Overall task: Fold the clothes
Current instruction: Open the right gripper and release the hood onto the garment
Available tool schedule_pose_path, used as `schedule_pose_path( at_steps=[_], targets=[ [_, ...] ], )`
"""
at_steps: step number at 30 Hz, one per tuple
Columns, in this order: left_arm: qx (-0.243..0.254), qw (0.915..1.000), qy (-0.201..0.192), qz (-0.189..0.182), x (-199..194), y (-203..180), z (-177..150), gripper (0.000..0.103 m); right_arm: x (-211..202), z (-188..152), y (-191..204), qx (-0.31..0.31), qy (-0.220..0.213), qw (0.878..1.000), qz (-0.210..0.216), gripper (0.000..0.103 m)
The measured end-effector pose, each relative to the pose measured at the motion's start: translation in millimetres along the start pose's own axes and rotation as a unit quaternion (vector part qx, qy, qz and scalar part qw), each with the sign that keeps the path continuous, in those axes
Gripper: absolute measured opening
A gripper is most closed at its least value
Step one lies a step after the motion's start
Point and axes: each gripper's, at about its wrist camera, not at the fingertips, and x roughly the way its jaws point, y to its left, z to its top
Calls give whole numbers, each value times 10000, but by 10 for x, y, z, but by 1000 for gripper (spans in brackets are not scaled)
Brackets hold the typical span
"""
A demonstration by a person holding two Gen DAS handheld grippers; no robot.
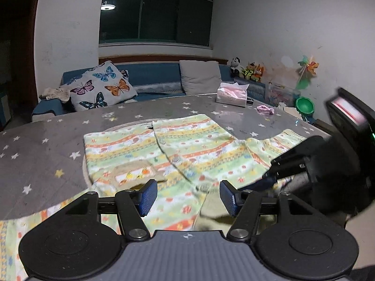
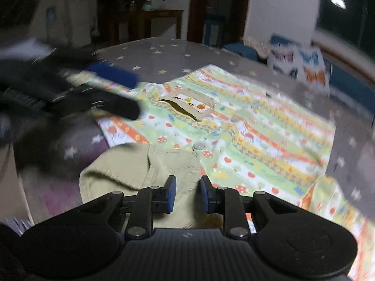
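Observation:
A child's shirt (image 1: pixel 187 145) with green, yellow and orange striped print lies spread on the grey star-patterned table (image 1: pixel 46 140). It has a khaki collar (image 2: pixel 145 171), a chest pocket (image 2: pixel 187 103) and a buttoned front. My left gripper (image 1: pixel 187 187) hovers open over the shirt's near part, beside the collar (image 1: pixel 215 206), with nothing between its blue pads. My right gripper (image 2: pixel 187 187) stands over the khaki collar with a narrow gap between its pads and no cloth pinched. Each gripper shows blurred in the other's view: right gripper (image 1: pixel 269 180), left gripper (image 2: pixel 112 89).
At the table's far side sit a tissue box (image 1: pixel 232 96) and a small pink cloth (image 1: pixel 264 109). A green bowl (image 1: pixel 304 105) stands at the right. Behind the table is a blue sofa with a butterfly cushion (image 1: pixel 100 86) and plush toys (image 1: pixel 248 70).

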Motion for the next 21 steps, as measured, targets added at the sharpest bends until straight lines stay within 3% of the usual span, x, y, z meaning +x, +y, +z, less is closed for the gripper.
schedule_pose_path(
  at_steps=[3,5,7,9,19,21],
  targets=[
    [-14,9999,77,-75,211,-96,37,60,-64,1,-22,113,-52,9999,108,25],
    [-79,9997,170,-132,344,-128,41,51,-121,-12,-99,334,-93,9993,152,27],
    [-113,9994,289,-163,463,-163,22,35,-174,-39,-189,559,-117,9982,160,27],
    [-46,9990,392,-186,544,-212,-29,27,-247,-81,-330,856,-155,9961,136,27],
    [270,9979,574,-107,598,-331,-212,27,-201,-155,-982,1657,-353,9836,-620,33],
    [256,9980,570,-104,596,-338,-216,29,-127,-123,-1049,1672,-370,9830,-666,39]
  ],
)
